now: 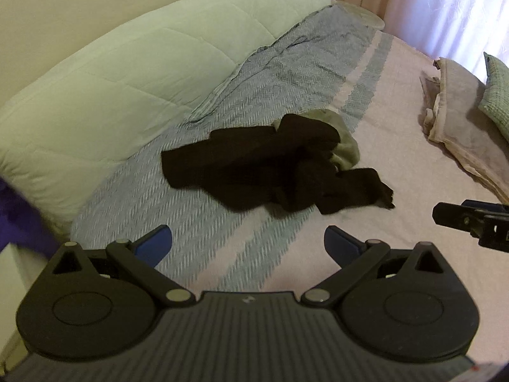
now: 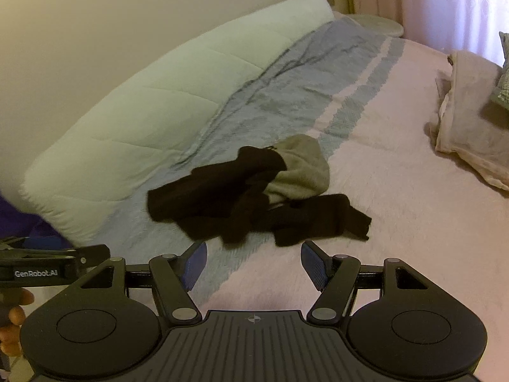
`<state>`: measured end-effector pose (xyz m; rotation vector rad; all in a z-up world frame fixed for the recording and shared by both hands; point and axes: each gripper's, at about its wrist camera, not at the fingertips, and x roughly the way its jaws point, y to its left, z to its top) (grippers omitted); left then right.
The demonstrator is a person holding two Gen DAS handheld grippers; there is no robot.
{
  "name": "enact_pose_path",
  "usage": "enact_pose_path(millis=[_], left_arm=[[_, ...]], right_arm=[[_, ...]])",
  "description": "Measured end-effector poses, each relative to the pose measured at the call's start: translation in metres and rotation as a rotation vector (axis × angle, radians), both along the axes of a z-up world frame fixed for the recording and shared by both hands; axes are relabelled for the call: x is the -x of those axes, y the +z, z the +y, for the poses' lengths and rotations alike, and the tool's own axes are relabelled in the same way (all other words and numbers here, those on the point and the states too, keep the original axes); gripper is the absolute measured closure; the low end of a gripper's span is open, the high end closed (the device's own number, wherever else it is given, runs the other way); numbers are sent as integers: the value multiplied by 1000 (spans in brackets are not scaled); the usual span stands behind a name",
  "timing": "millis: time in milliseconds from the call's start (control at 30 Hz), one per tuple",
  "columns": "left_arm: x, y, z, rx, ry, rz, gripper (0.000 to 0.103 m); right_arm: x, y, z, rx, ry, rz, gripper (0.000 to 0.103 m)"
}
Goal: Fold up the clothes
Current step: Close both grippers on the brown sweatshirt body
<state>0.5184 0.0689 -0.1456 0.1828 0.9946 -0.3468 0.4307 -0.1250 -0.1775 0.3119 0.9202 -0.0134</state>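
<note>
A crumpled black garment (image 1: pixel 264 165) lies in soft folds on the bedspread (image 1: pixel 397 102), ahead of both sets of fingers, with a limp grey-green cloth (image 1: pixel 345 141) bunched against its far right side. The bedspread is a flat woven sheet, pale pink with blue-grey herringbone bands. Beyond the clothes, to the left, runs a puffy quilted duvet (image 1: pixel 121 73), off-white and rolled long against the wall. Far right of the fingers sits a folded beige cloth (image 1: pixel 461 127) with a knitted teal cushion (image 1: pixel 496 92) on it. The left gripper (image 1: pixel 248 245) has its blue ribbed pads spread wide, holding nothing and touching nothing, hovering short of the black garment. The right gripper (image 2: pixel 254 262) is likewise wide open and empty, its pads just short of the garment's near edge. In the right wrist view the left gripper's black body at the left edge reads "GenRobot.AI", with a hand (image 2: pixel 12 318) beneath it.
</note>
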Motion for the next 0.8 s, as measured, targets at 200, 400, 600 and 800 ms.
enact_pose_path(millis=[200,400,600,800], left_arm=[[-56,-26,-10,-1,-46,4,3],[-100,-59,-26,4,-83,17,5],[-138,-105,-41,28,-145,27,13],[-172,-159,-57,14,-231,30,23]], right_arm=[[-51,-27,2,3,-20,29,40],[-91,-61,-1,-5,-28,45,40],[-125,-117,-9,-69,-67,72,40],[-162,-179,-16,-199,-169,103,40]])
